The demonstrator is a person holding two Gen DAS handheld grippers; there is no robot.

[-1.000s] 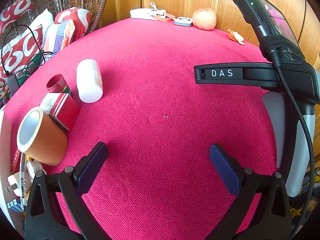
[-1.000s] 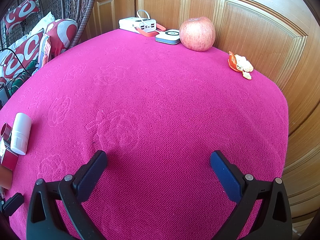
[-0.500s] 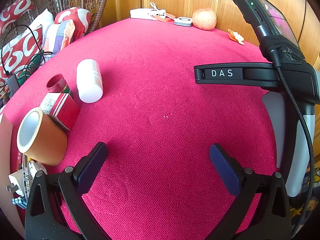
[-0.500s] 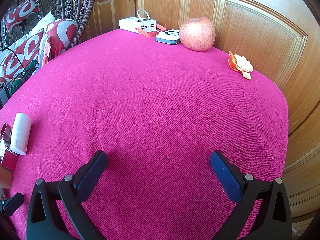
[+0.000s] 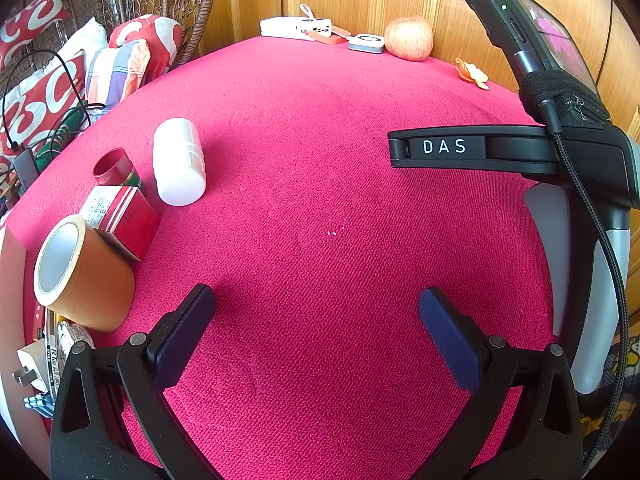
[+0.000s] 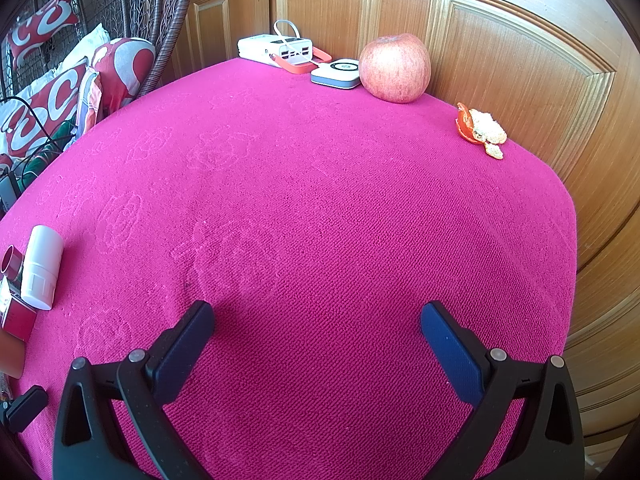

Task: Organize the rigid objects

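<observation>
left gripper (image 5: 316, 312): jaws spread wide, nothing between the pads, held over bare pink cloth (image 5: 320, 200). right gripper (image 6: 318, 320): jaws likewise spread wide, nothing gripped, over the same cloth. in the left wrist view the body of the right-hand tool, marked "das", stands at the right edge of the table.

task items sit in a cluster at the left edge of the table, well apart from both grippers. nearest the left gripper is a roll of tan tape (image 5: 80, 276), lying on its side with the core facing up and left. touching it behind is a small red and white box (image 5: 122, 216). just behind the box stands a small red-capped can (image 5: 116, 166). beside the can lies a white bottle (image 5: 178, 160) on its side, flat end toward the camera. the bottle, can and box also show at the far left of the right wrist view.

beyond the tape, at the table corner, small loose items: a white plug (image 5: 30, 364); the rest too cramped to identify.

far edge, against the wooden panelling (image 6: 500, 52): a white power bank (image 6: 276, 48), a small white and grey pad (image 6: 336, 74), an apple (image 6: 394, 68) touching or just beside that pad, and orange peel (image 6: 482, 130) further right.

cushions (image 5: 52, 84) lie off the table to the left.
</observation>
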